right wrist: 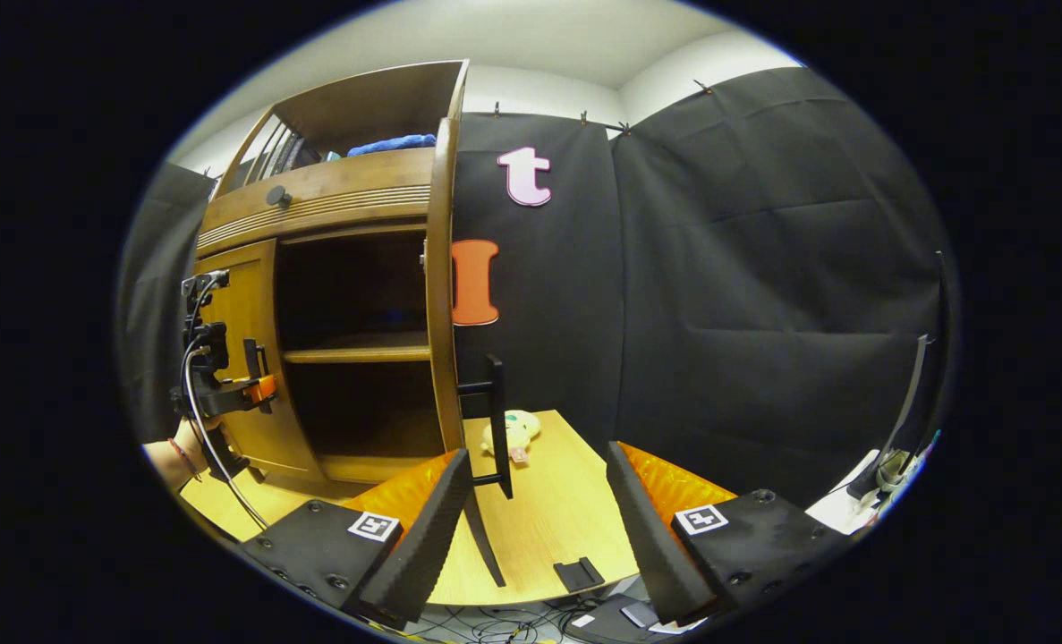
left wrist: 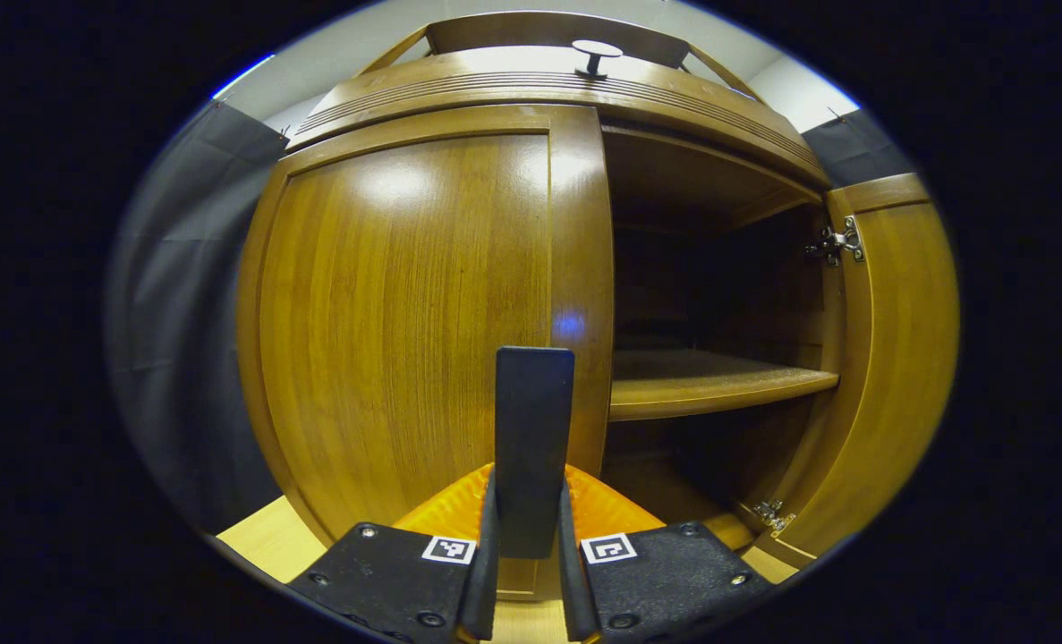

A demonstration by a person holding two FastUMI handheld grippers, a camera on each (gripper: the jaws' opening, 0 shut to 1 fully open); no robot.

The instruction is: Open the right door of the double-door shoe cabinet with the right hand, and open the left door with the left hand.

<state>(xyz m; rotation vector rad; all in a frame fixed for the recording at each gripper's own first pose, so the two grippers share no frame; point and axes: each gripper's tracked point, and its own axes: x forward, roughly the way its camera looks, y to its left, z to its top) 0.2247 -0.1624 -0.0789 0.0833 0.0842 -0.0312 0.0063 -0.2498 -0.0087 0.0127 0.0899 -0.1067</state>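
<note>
wooden table (right wrist: 575, 519); glossy brown shoe cabinet (left wrist: 459, 98), right door (left wrist: 897, 358) open; left tongs (left wrist: 531, 537) clamp left door handle (left wrist: 533, 429); right tongs (right wrist: 539, 528) apart.

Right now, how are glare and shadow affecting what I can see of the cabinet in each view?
Left gripper view: bright glare patches on the left door; the open compartment is dark above the shelf. Right gripper view: the interior is deep in shadow, and fisheye distortion bows the open right door.

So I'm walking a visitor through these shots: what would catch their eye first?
The wooden shoe cabinet dominates: its right door stands wide open on a dark interior with a shelf, while the left door is still closed. The left gripper is clamped on the left door's handle; the right gripper hangs open.
</note>
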